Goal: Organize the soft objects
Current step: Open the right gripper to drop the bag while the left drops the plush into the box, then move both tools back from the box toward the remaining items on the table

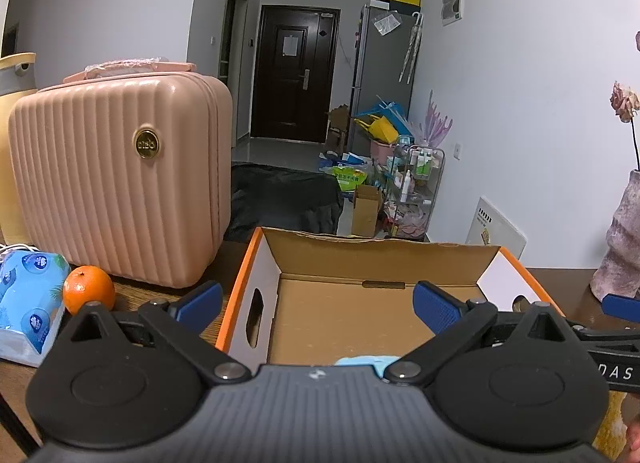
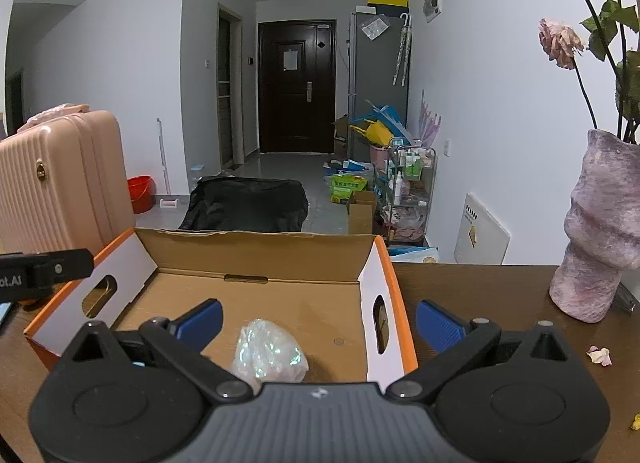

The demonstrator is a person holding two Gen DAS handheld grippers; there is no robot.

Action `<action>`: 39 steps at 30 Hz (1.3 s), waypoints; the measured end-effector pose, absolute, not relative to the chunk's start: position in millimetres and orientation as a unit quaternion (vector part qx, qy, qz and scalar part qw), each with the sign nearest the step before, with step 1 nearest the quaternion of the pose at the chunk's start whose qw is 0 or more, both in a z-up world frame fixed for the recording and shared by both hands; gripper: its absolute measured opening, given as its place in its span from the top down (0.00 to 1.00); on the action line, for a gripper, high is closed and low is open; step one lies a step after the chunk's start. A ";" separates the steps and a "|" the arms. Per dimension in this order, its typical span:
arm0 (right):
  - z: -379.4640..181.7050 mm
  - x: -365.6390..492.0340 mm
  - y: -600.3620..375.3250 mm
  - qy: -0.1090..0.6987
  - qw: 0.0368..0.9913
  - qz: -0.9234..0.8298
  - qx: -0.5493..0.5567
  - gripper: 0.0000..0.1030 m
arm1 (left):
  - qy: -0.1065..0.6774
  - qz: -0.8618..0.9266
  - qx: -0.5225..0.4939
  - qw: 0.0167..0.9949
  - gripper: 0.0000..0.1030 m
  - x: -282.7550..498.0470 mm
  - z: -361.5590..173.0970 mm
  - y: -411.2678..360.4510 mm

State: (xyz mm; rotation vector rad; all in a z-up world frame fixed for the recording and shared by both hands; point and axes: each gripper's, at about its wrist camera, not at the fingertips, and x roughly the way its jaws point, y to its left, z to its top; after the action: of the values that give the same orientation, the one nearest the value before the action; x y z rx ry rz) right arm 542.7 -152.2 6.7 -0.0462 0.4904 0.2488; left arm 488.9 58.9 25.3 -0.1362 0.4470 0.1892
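Observation:
An open cardboard box point(image 1: 256, 267) with orange rims and white end flaps stands on the dark wooden table; it also shows in the right wrist view point(image 2: 392, 271). My left gripper point(image 1: 318, 309) is open and empty above the box's left half. A light blue soft thing point(image 1: 362, 361) peeks out just under its body. My right gripper point(image 2: 318, 323) is open and empty over the box's right end. A crinkly iridescent soft bundle point(image 2: 270, 355) lies on the box floor below it. The other gripper's arm point(image 2: 44, 271) shows at the left.
A pink ribbed suitcase point(image 1: 120, 179) stands left of the box, with an orange point(image 1: 89, 289) and a blue tissue pack point(image 1: 28, 295) in front of it. A mauve vase point(image 2: 600, 231) with dried roses stands right of the box. Petals point(image 2: 599, 355) lie on the table.

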 end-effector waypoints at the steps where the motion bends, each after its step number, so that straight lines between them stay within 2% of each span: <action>1: 7.2 541.5 -152.0 0.241 0.963 0.122 -0.023 0.00 | 0.220 0.094 -0.067 0.969 0.00 487.8 25.7 58.3; 39: 26.3 408.9 -181.2 0.189 0.974 0.122 -0.029 0.00 | 0.198 0.058 -0.054 0.977 0.00 372.1 39.2 48.4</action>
State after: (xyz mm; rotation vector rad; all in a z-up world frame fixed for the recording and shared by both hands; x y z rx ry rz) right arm 408.9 -181.2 26.3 -0.0576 0.3815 0.2461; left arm 372.1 48.4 39.2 -0.1095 0.3983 0.1178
